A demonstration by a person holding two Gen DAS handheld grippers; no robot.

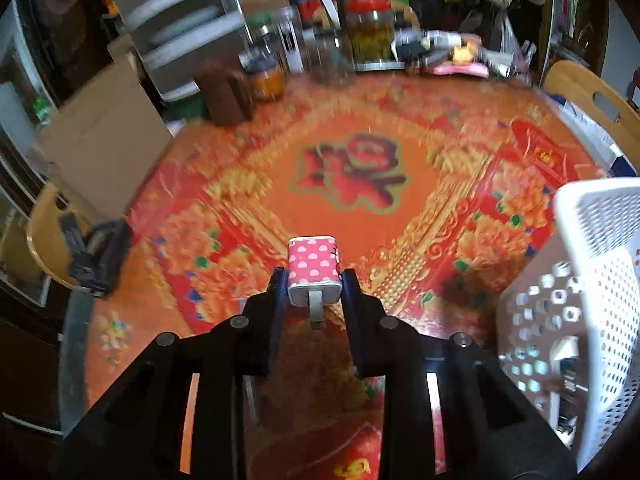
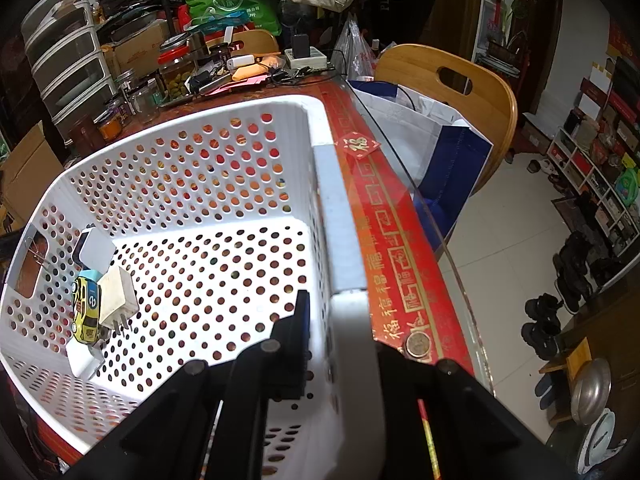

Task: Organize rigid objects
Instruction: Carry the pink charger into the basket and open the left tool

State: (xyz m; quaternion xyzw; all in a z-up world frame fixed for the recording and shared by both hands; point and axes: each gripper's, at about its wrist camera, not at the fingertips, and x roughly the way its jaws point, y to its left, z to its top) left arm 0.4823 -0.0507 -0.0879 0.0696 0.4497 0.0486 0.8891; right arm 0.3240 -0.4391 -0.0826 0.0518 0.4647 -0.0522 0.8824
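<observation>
My left gripper [image 1: 314, 280] is shut on a small pink box with white polka dots and a metal clip [image 1: 314, 270], held above the red patterned tablecloth [image 1: 344, 176]. The white perforated basket [image 1: 592, 292] stands to its right. In the right wrist view my right gripper [image 2: 340, 320] is shut on the basket's right wall [image 2: 340, 240], one finger inside and one outside. Inside the basket lie a yellow toy car [image 2: 85, 308], a white plug adapter [image 2: 116, 294] and white flat pieces [image 2: 94, 246].
Jars [image 1: 368, 24], a drawer unit [image 1: 180, 28] and clutter line the table's far edge. A cardboard box [image 1: 100, 140] and a black object [image 1: 96, 256] sit at the left. Wooden chairs [image 2: 452, 92] stand around the table. A coin [image 2: 417, 345] lies near the table's glass edge.
</observation>
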